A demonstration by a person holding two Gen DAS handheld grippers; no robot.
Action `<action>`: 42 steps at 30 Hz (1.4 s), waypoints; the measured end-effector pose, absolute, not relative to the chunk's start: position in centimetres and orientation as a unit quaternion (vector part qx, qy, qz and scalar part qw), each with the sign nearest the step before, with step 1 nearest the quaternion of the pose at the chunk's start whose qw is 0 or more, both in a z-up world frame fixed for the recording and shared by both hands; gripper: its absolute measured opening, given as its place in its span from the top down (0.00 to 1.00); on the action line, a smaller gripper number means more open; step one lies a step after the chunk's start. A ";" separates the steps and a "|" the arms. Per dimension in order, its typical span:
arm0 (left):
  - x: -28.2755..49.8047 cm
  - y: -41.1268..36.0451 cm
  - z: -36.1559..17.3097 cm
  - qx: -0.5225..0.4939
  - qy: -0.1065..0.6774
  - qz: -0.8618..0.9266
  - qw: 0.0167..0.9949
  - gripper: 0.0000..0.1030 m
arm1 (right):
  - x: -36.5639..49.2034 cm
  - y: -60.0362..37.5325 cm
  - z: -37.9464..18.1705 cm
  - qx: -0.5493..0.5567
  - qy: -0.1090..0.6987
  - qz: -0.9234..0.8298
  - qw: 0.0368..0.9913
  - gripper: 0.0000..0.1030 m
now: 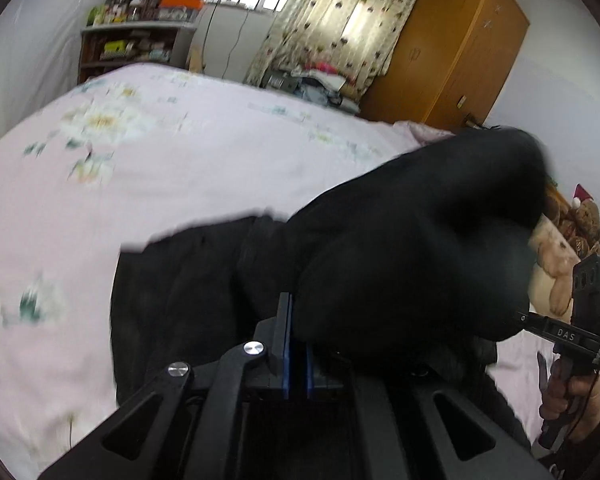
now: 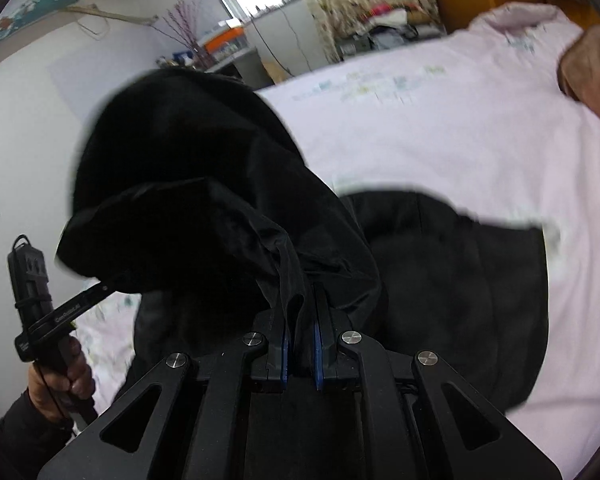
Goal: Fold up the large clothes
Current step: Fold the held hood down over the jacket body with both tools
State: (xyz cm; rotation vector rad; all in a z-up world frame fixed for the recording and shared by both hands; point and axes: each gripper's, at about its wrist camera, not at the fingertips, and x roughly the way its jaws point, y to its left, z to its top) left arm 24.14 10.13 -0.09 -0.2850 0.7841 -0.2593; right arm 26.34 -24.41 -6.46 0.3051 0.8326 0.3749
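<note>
A large black garment [image 1: 400,240] is lifted above a bed covered by a pink flowered sheet [image 1: 160,160]. Part of it still lies on the sheet [image 1: 172,300]. My left gripper [image 1: 296,344] is shut on an edge of the black cloth, which bulges up to the right. In the right wrist view the same garment [image 2: 188,200] hangs in a bunched fold, and my right gripper [image 2: 300,328] is shut on a pinched ridge of it. The garment's lower part spreads on the sheet [image 2: 460,280]. Each view shows the other hand-held gripper at its edge.
A shelf with clutter [image 1: 136,36] stands behind the bed by a window with a patterned curtain [image 1: 340,20]. A wooden wardrobe [image 1: 452,52] is at the back right. Stuffed toys [image 1: 572,232] sit at the right. A brown pillow [image 2: 592,68] lies on the bed.
</note>
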 end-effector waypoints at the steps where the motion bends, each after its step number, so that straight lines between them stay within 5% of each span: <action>1: 23.4 10.4 -0.5 -0.138 0.386 -0.122 0.904 0.94 | 26.0 -24.5 -7.2 0.151 0.408 0.179 0.882 0.92; 8: 19.4 12.8 -2.0 -0.149 0.422 -0.100 0.889 0.94 | 23.0 -24.7 -9.7 0.156 0.445 0.177 0.864 0.84; 12: 17.6 14.2 -2.0 -0.155 0.430 -0.083 0.886 0.94 | 21.4 -25.5 -9.5 0.148 0.456 0.167 0.861 0.59; 16: 17.4 14.4 -0.3 -0.161 0.405 -0.089 0.896 0.91 | 20.4 -26.8 -7.6 0.150 0.437 0.153 0.873 0.58; 19: 19.0 12.5 1.0 -0.158 0.380 -0.120 0.903 0.69 | 21.0 -26.4 -5.8 0.153 0.408 0.149 0.888 0.58; 20: 19.7 11.6 1.1 -0.154 0.375 -0.130 0.905 0.68 | 21.5 -25.8 -5.4 0.154 0.403 0.156 0.889 0.58; 25: 22.9 7.5 -0.2 -0.108 0.384 -0.154 0.904 0.68 | 24.6 -20.6 -5.0 0.106 0.383 0.187 0.899 0.58; 30: 23.1 6.5 -5.3 -0.079 0.430 -0.134 0.889 0.68 | 26.5 -19.1 -10.5 0.049 0.439 0.152 0.884 0.60; 34: 22.2 6.3 -8.5 -0.054 0.432 -0.116 0.893 0.77 | 25.4 -19.1 -14.1 0.031 0.441 0.150 0.885 0.60; 42: 22.5 6.3 -7.4 -0.062 0.447 -0.112 0.885 0.78 | 26.4 -18.6 -14.3 0.019 0.449 0.144 0.882 0.60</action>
